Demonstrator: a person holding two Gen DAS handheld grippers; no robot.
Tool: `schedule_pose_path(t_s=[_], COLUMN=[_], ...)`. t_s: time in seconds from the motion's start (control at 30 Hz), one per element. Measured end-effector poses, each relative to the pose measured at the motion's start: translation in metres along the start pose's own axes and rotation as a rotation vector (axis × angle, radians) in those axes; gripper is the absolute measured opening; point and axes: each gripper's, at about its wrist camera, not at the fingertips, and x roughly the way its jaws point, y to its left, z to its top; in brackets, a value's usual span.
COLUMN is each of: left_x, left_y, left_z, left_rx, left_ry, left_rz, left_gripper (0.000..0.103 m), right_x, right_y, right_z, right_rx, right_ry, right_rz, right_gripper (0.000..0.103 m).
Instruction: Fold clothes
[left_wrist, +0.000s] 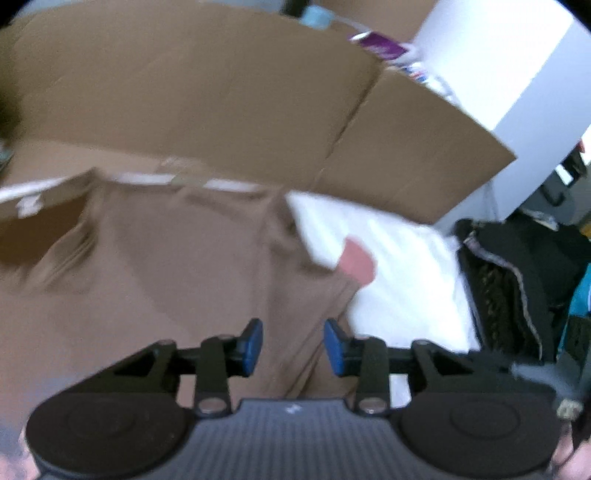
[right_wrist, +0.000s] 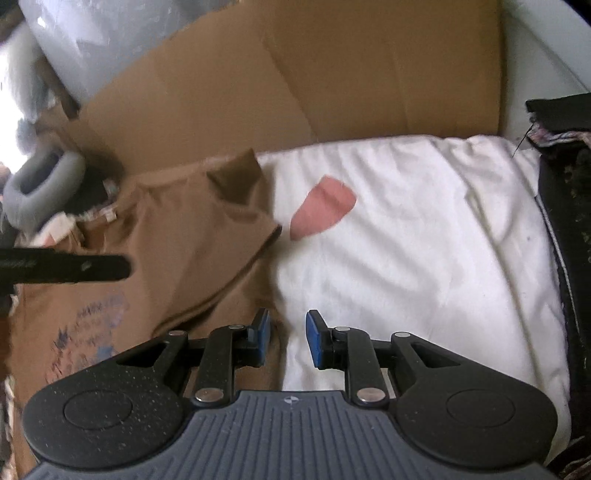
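A brown T-shirt (left_wrist: 166, 266) lies spread over a white padded surface (left_wrist: 399, 280), blurred in the left wrist view. My left gripper (left_wrist: 293, 345) hovers open over the shirt's right side, nothing between its blue pads. In the right wrist view the same brown T-shirt (right_wrist: 177, 236) shows a faded blue print at lower left and a sleeve pointing up toward the cardboard. My right gripper (right_wrist: 287, 338) stands open above the shirt's right edge, where brown cloth meets the white surface (right_wrist: 424, 258). A dark bar, part of the other gripper (right_wrist: 66, 269), crosses the shirt from the left.
A pink patch (right_wrist: 323, 206) lies on the white surface beside the shirt, the same pink patch (left_wrist: 356, 264) showing in the left view. Flattened cardboard (left_wrist: 221, 85) stands behind. Dark patterned fabric (left_wrist: 517, 288) borders the right side. A grey padded ring (right_wrist: 40, 184) sits at far left.
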Motion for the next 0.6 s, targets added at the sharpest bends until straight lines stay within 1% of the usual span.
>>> schedule_pose_path(t_s=[0.07, 0.2, 0.27, 0.37, 0.47, 0.5, 0.57, 0.6], left_x=[0.015, 0.041, 0.053, 0.071, 0.084, 0.087, 0.096, 0.100], left_y=[-0.011, -0.031, -0.038, -0.048, -0.055, -0.058, -0.066, -0.066], left_z=[0.006, 0.010, 0.011, 0.008, 0.007, 0.005, 0.002, 0.002], left_rx=[0.021, 0.070, 0.087, 0.121, 0.132, 0.160, 0.217, 0.215], left_ry=[-0.016, -0.029, -0.024, 0.003, -0.019, -0.036, -0.033, -0.024], left_rz=[-0.024, -0.048, -0.056, -0.050, -0.030, -0.014, 0.045, 0.063], left_gripper=[0.038, 0.038, 0.038, 0.038, 0.039, 0.040, 0.040, 0.040], right_x=[-0.002, -0.005, -0.005, -0.001, 0.005, 0.008, 0.011, 0.010], right_y=[-0.003, -0.010, -0.012, -0.014, -0.022, -0.024, -0.025, -0.022], right_z=[0.002, 0.005, 0.005, 0.007, 0.010, 0.010, 0.011, 0.012], right_rx=[0.005, 0.009, -0.009, -0.023, 0.026, 0.045, 0.050, 0.033], right_ry=[-0.025, -0.074, -0.089, -0.088, -0.098, -0.094, -0.081, -0.078], right_rz=[-0.015, -0.052, -0.062, -0.078, -0.101, -0.105, -0.108, -0.103], right_gripper=[0.028, 0.028, 0.028, 0.028, 0.028, 0.028, 0.028, 0.028])
